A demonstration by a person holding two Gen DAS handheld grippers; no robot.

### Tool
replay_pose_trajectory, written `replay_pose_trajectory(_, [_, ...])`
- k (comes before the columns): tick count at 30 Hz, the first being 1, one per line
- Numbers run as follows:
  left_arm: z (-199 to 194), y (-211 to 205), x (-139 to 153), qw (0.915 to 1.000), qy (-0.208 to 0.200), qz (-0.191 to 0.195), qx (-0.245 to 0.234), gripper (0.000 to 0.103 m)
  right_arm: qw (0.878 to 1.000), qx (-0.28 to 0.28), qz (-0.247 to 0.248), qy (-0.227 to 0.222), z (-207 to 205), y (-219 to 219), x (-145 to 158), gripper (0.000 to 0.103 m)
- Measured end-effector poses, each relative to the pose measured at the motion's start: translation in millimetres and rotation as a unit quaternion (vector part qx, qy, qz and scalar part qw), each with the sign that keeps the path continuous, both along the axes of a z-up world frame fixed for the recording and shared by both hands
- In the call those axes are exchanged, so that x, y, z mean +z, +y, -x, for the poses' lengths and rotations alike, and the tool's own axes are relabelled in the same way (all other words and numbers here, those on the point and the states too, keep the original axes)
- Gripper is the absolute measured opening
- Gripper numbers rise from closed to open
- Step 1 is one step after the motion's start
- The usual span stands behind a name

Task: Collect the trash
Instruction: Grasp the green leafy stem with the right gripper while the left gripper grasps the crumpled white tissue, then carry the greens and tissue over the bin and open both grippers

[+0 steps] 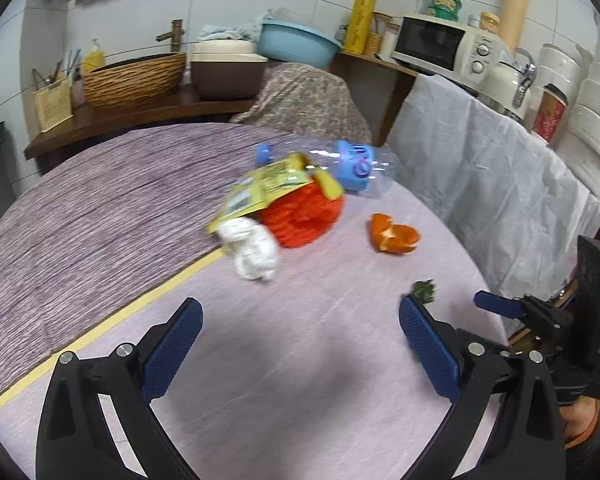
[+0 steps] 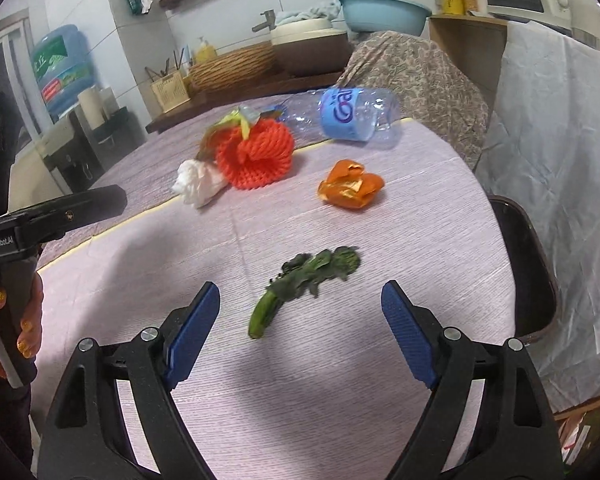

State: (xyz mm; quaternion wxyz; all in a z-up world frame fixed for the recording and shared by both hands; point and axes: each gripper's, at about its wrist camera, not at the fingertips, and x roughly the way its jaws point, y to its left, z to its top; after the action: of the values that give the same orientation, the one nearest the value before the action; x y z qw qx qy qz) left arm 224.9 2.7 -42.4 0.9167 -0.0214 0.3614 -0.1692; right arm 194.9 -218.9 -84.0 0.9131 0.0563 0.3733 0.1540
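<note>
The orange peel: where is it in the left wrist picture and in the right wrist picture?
Left wrist view: orange peel right of centre, on the pale cloth.
Right wrist view: orange peel above centre, beyond the green vegetable scrap.
Shared landmark: the red foam net, left of the peel in both.

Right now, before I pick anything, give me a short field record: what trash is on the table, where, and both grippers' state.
surface: round table with purple cloth
nearest item: green vegetable stalk, just ahead of the right gripper
mid table: orange peel, lying alone
far cluster: red foam fruit net, white crumpled tissue against it, yellow snack wrapper on top
far edge: clear plastic bottle on its side
left gripper: open, empty
right gripper: open, empty
</note>
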Motion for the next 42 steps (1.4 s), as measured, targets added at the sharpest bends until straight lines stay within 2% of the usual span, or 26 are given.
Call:
replay_pose_trajectory(7, [-6,24,-17,0.9995,0.015,-0.018,0.022,0.098,0.999,0.002,0.029,0.029,-13,24,-15,0.082])
replay_pose_trajectory(12, [-14,22,-23,0.9993,0.019,-0.028,0.019,0.098,0.997,-0.004,0.065,0.041,-25,36,-27,0.082])
replay_pose_trajectory(15, [-22,14,-26,0.9989,0.022,-0.037,0.020,0.098,0.996,-0.015,0.076,0.042,-30,39,-30,0.072])
replay_pose_trajectory(17, [-28,9,-28,0.9987,0.026,-0.040,0.021,0.098,0.996,-0.025,0.081,0.039,-32,37,-30,0.060])
replay_pose_trajectory(19, [-34,4,-30,0.9984,0.029,-0.043,0.023,0.098,0.995,-0.033,0.086,0.038,-33,34,-29,0.051])
replay_pose_trajectory(21, [-43,1,-32,0.9981,0.029,-0.044,0.033,0.098,0.995,-0.033,0.084,0.038,-33,30,-29,0.046])
replay_pose_trajectory(25, [-64,0,-36,0.9971,0.047,-0.021,0.055,0.094,0.996,-0.031,0.073,0.044,-34,23,-28,0.025])
replay_pose_trajectory(26, [-69,1,-36,0.9969,0.051,-0.013,0.058,0.089,0.996,-0.028,0.068,0.046,-34,23,-27,0.020])
replay_pose_trajectory(30, [-79,-2,-39,0.9961,0.056,-0.016,0.066,0.070,0.997,-0.020,0.059,0.046,-31,23,-28,0.016])
replay_pose_trajectory(35, [-79,4,-47,0.9946,0.078,0.002,0.068,0.029,0.998,-0.013,0.036,0.044,-29,19,-28,0.013])
replay_pose_trajectory(37, [-74,8,-48,0.9945,0.081,0.008,0.066,0.019,0.999,-0.005,0.027,0.041,-27,17,-28,0.013])
replay_pose_trajectory(42, [-54,16,-43,0.9955,0.076,0.020,0.053,0.015,0.999,0.006,0.004,0.031,-21,12,-24,0.013])
